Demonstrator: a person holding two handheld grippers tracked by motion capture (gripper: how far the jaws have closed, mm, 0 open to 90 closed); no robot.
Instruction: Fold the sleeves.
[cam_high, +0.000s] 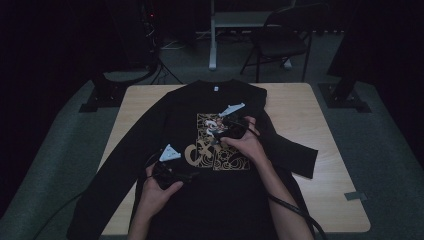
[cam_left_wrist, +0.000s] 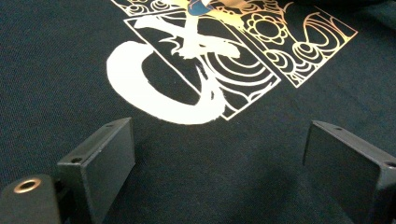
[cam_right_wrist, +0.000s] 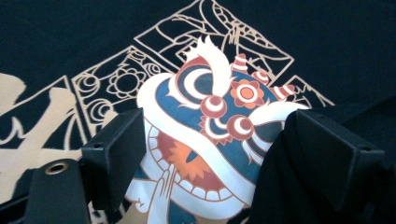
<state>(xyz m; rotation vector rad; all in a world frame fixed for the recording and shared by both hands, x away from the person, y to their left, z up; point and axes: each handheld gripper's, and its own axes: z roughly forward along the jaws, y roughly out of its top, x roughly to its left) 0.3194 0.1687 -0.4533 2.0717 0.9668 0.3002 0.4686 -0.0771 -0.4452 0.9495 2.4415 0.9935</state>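
Two tools over a black shirt (cam_high: 220, 200), left tool (cam_left_wrist: 219, 154) and right tool (cam_right_wrist: 215, 154) jaws wide apart, seemingly gripping nothing.

Tool (cam_right_wrist: 219, 154) jaws wide apart over black shirt (cam_right_wrist: 70, 32), lion-mask print (cam_right_wrist: 205, 126) between them

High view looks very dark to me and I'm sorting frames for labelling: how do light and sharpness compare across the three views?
High view: dim and underexposed, the room behind near black, the black shirt merging with shadow, only its gold print and the pale table standing out. Left gripper view: brighter, print sharp, fabric weave visible. Right gripper view: bright, colourful lion print crisp, no glare.
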